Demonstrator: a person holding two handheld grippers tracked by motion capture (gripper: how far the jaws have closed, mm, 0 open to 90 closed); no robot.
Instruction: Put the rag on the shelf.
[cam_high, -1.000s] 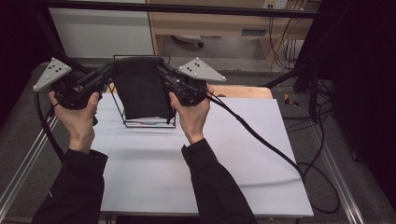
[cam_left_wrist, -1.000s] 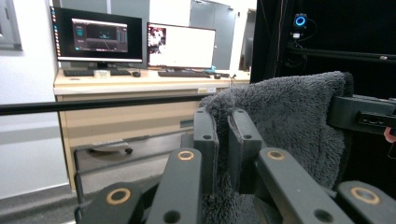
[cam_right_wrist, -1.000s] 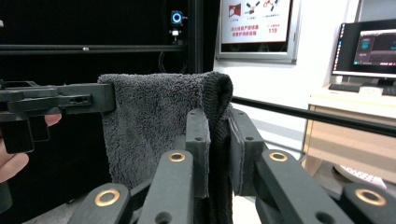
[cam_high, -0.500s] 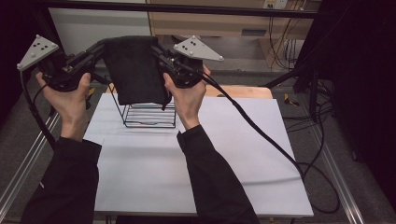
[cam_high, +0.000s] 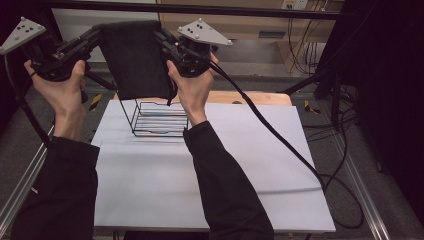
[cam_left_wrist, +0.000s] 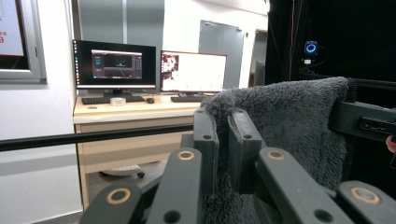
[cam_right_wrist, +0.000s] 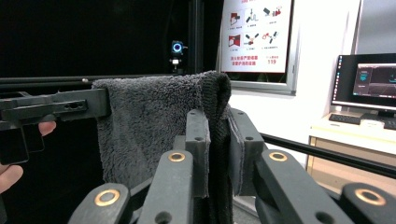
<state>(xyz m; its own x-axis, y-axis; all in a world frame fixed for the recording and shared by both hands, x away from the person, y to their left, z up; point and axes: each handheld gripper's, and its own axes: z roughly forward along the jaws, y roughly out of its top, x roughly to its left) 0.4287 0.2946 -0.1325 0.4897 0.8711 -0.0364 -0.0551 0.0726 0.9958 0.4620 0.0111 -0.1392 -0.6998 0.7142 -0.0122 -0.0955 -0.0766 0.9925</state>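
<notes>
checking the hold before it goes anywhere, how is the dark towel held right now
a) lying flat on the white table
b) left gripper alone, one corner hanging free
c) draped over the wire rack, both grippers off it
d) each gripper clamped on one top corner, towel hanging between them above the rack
d: the left gripper and right gripper each pinch a top corner of the dark towel, which hangs between them over the wire rack.

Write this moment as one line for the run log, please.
left gripper: shut on towel | right gripper: shut on towel | towel: hanging above wire basket
</notes>
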